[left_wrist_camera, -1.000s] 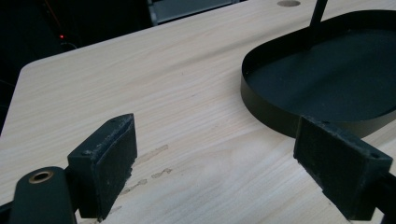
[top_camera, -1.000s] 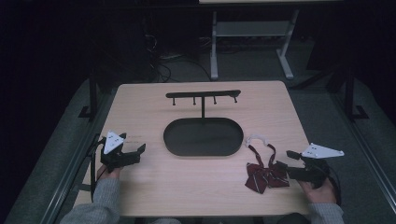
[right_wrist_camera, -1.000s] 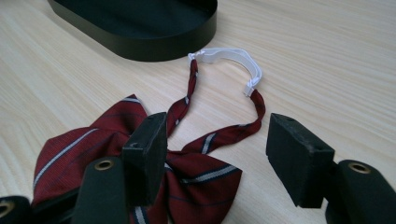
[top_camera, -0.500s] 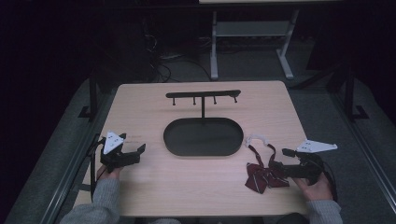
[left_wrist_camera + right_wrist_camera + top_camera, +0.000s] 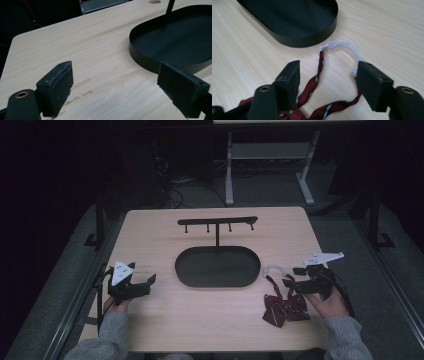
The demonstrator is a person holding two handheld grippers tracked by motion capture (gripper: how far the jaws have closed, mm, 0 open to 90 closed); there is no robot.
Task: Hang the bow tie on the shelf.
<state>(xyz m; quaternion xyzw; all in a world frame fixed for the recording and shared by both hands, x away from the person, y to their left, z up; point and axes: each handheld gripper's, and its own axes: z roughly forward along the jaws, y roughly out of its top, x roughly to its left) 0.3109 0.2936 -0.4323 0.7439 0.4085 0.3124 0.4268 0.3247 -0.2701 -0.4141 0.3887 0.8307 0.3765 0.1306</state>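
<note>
Right gripper (image 5: 295, 277): jaws standing wide and just now closing a little, holding nothing, hovering low over the strap of the dark red striped fabric bow tie (image 5: 285, 307). The right gripper view (image 5: 327, 82) is showing what the high view is blurring: two thin red straps with pale stripes running up between the jaws, joined at the far end by a white elastic loop (image 5: 342, 47), neither pad pressing on them. The bow tie is lying flat on the light wooden tabletop (image 5: 210, 320), near its front right edge, just beside the black oval metal tray (image 5: 218, 266); the white loop is lying close to the tray's wall. From the tray is rising a black T-shaped stand with small pegs (image 5: 217, 222).

Right hand (image 5: 327, 302): resting low, gripper pointing leftward across the tabletop.

Left gripper (image 5: 150, 282): jaws wide apart, holding nothing, sitting over bare wood; the left gripper view (image 5: 115, 95) is showing the tray wall ahead.
</note>
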